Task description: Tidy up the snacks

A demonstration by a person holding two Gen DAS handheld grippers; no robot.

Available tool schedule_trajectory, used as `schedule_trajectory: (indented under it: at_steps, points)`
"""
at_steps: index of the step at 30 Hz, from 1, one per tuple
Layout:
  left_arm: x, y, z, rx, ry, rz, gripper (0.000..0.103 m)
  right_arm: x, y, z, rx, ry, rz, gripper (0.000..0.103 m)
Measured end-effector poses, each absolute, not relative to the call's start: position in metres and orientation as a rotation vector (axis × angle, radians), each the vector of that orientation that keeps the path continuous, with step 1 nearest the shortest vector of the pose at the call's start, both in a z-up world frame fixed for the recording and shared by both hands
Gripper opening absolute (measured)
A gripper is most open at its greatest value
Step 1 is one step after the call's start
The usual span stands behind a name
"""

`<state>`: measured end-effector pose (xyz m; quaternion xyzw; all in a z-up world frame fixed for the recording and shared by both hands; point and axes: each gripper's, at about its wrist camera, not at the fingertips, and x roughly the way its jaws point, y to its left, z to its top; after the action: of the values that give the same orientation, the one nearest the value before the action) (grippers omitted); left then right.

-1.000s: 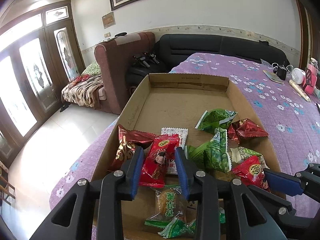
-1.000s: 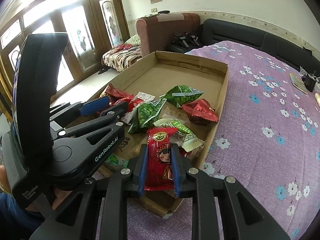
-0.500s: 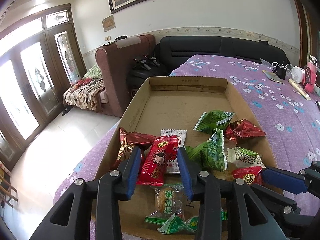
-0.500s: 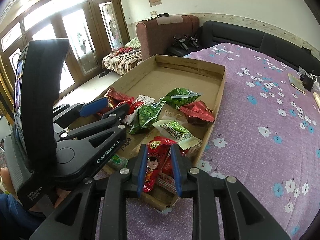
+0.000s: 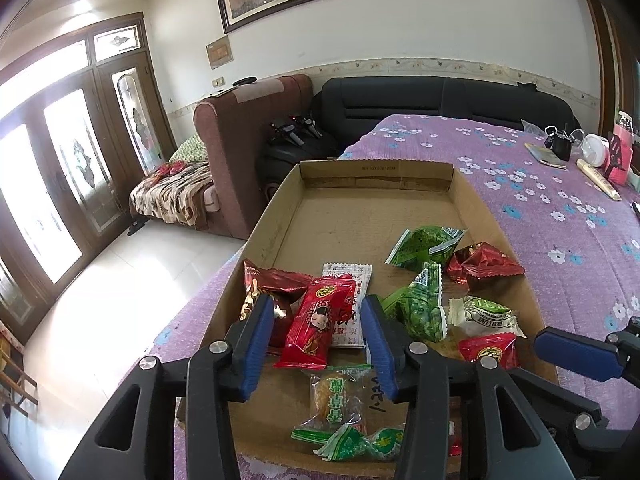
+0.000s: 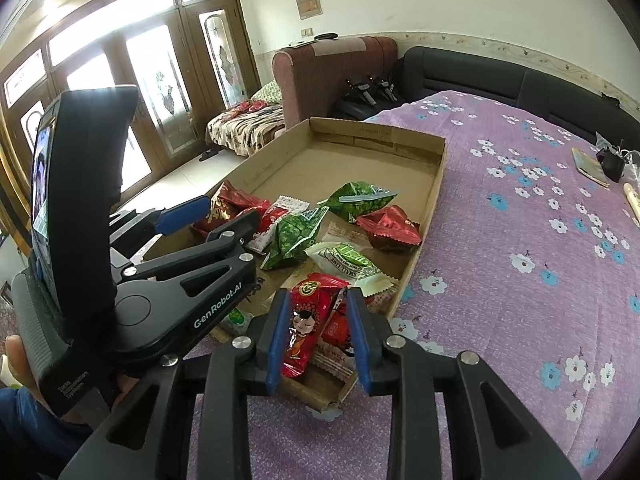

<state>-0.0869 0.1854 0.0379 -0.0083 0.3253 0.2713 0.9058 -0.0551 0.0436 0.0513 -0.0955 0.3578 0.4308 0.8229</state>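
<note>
Currently listed: left tongs [image 5: 318,342] and right tongs [image 6: 318,334] were both opening, one red snack packet [image 5: 316,322] [image 6: 310,322] lying loose between each pair's pads, inside cardboard tray [image 5: 276,224]. Packets judged light, crinkly, slippery; grip mid-body.

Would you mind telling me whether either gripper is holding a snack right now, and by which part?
Nothing is held. Both sets of jaws are opening: the left gripper and right gripper each straddle a released red cartoon-face packet in the cardboard tray.
</note>
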Motion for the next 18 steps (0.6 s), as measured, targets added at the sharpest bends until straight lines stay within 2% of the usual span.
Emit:
schedule_trajectory:
  at_steps: [2, 9, 13, 18]
  points:
    - [-0.087, 0.185, 0.039, -0.015, 0.669, 0.561, 0.051, -0.055, 0.041, 0.052, -0.198, 0.756, 0.916, 0.034]
    - [-0.088, 0.182, 0.04, -0.008, 0.665, 0.564, 0.056, -0.052, 0.034, 0.054, -0.183, 0.746, 0.901, 0.037]
    - [-0.089, 0.18, 0.04, -0.005, 0.663, 0.569, 0.06, -0.053, 0.032, 0.055, -0.183, 0.733, 0.896, 0.045]
    - [-0.089, 0.178, 0.038, -0.003, 0.666, 0.573, 0.062, -0.053, 0.029, 0.055, -0.177, 0.724, 0.892, 0.045]
